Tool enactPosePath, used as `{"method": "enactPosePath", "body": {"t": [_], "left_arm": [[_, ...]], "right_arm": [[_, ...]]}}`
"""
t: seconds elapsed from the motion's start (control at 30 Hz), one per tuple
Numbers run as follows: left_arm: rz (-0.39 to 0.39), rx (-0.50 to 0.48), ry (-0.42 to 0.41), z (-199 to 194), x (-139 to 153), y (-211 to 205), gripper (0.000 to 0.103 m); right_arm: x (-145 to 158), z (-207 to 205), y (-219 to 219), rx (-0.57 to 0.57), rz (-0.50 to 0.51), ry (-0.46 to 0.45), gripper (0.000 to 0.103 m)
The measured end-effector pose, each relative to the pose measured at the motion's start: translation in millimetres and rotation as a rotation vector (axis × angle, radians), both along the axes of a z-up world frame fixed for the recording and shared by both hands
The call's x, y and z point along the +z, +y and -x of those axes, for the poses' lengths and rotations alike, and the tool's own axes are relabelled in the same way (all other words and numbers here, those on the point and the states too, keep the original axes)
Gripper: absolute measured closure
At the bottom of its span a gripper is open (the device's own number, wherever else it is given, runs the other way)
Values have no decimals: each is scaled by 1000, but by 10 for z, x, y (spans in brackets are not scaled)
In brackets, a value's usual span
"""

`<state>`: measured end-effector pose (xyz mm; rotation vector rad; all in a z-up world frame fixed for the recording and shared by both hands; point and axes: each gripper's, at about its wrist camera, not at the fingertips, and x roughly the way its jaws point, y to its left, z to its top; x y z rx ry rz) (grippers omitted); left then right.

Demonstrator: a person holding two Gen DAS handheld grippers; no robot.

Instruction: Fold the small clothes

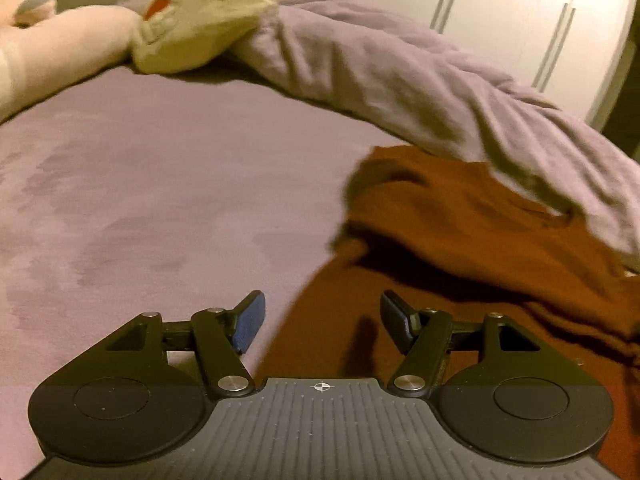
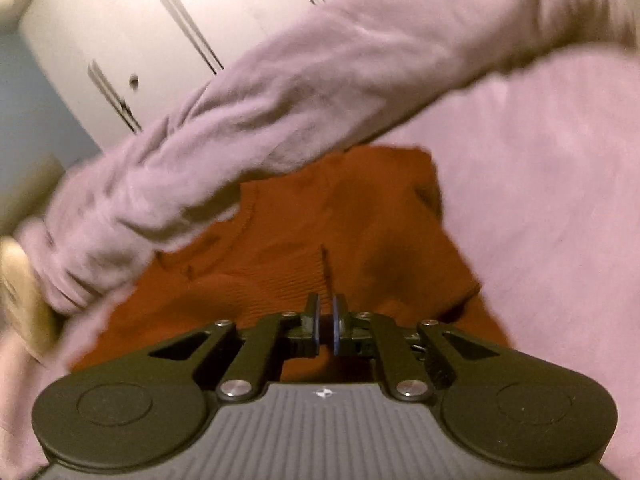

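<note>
Garment [image 1: 460,248], soft and limp, pinched at a fold by right tool [image 2: 327,322]; left tool [image 1: 322,320] spread, hem at 12 o'clock.

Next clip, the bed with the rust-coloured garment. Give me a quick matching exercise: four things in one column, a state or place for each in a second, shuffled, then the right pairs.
Things:
1. left gripper
2. right gripper
3. rust garment
4. plush toy

States or places:
A. lying at the far end of the bed, beside the bunched lilac blanket
B. fingers nearly together, with a fold of cloth between them
C. fingers apart, nothing between them
D. crumpled on the lilac sheet, its far edge under the blanket

Pairs: 1-C, 2-B, 3-D, 4-A
</note>
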<state>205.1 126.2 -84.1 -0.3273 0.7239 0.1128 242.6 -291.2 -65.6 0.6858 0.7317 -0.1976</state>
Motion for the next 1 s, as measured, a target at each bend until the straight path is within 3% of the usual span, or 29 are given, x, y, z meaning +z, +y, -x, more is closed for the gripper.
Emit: {"method": "enactPosePath", "body": {"t": [0.1, 0.17, 0.23, 0.37, 0.43, 0.67, 0.83, 0.97, 1.0], "left_arm": [[53, -15, 13, -79, 56, -63, 33], [75, -17, 25, -149, 83, -90, 33], [48, -14, 31, -232, 116, -133, 33], [-56, -28, 38, -402, 154, -231, 33], [-81, -27, 41, -446, 153, -251, 33], [-16, -19, 78, -445, 100, -215, 34], [-46, -23, 82, -383, 114, -179, 34], [-25, -14, 94, -366, 80, -137, 33], [-25, -16, 99, -365, 71, -142, 34]], "right_arm": [[-157, -59, -50, -40, -176, -32, 97], [-233, -151, -36, -44, -208, -21, 97], [-225, -224, -20, -37, -176, -17, 98], [14, -246, 27, -1, 22, -36, 103], [102, -218, -18, -1, 57, -58, 103], [-124, -97, -92, -2, -197, 11, 98], [-199, -61, 1, -43, -239, 46, 96], [-248, 41, 7, -72, -357, 25, 70], [-260, 54, 21, -78, -363, 22, 69]]}}
